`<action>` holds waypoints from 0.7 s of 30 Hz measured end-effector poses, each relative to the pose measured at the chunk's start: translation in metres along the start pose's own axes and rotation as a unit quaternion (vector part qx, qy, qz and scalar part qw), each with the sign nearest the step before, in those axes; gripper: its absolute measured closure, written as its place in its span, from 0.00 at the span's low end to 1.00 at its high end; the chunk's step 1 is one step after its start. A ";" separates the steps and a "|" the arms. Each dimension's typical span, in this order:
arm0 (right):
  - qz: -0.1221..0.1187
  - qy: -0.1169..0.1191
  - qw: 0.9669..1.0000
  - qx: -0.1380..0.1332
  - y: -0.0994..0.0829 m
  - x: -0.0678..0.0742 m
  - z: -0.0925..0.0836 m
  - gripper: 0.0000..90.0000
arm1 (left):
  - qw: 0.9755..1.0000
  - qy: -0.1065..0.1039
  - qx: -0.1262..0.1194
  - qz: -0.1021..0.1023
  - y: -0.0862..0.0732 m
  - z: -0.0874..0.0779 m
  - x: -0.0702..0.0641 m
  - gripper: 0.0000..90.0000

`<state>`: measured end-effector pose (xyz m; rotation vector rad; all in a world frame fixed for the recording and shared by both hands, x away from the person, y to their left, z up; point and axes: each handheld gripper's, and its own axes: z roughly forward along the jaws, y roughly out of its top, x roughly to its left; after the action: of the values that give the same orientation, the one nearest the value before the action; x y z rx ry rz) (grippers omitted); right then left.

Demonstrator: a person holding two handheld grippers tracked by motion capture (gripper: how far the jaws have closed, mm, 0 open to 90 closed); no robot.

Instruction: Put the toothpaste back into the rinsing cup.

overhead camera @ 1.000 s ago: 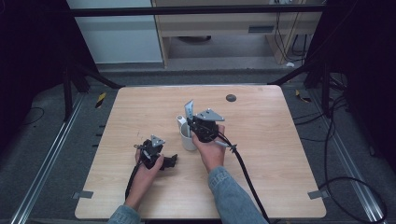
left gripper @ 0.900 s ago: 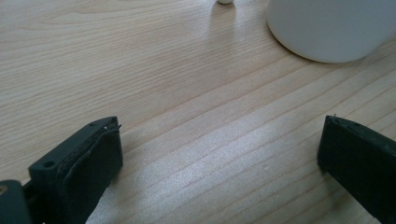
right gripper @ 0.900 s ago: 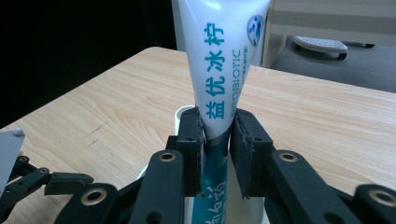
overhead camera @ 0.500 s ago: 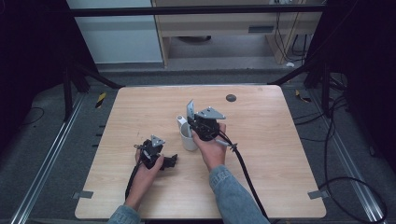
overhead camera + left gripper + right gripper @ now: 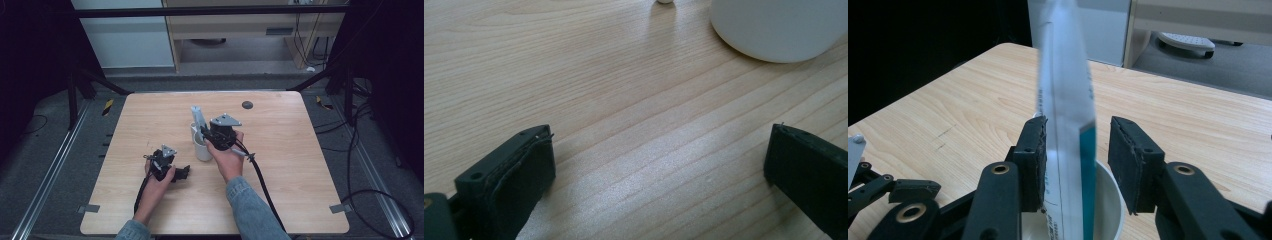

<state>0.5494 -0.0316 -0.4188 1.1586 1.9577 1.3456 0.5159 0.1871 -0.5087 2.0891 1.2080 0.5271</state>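
Right hand-held gripper point(image 5: 1075, 165) astride upright packet point(image 5: 1065, 100)

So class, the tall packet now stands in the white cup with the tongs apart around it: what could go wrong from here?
1. The packet rises high above the white cup and leans, so it may tip the cup over.
2. The right tongs, which have just been opening, flank the packet; pulling away sideways could drag it.
3. The left tongs rest open near the cup and could bump it.
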 end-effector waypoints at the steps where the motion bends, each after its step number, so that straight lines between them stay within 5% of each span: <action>1: -0.001 0.000 1.000 0.000 0.000 0.000 0.000 0.66 | 1.000 0.000 0.000 0.000 0.000 0.000 0.000 0.00; 12: -0.002 0.007 1.000 0.002 -0.001 0.003 0.000 0.66 | 1.000 0.000 0.000 0.000 0.000 0.000 0.000 0.00; 21: -0.032 0.008 0.999 0.014 0.002 0.007 -0.008 0.62 | 1.000 0.000 0.000 0.000 0.000 0.000 0.000 0.00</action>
<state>0.5407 -0.0291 -0.4131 1.0917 2.0138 1.3007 0.5158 0.1871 -0.5087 2.0896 1.2084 0.5268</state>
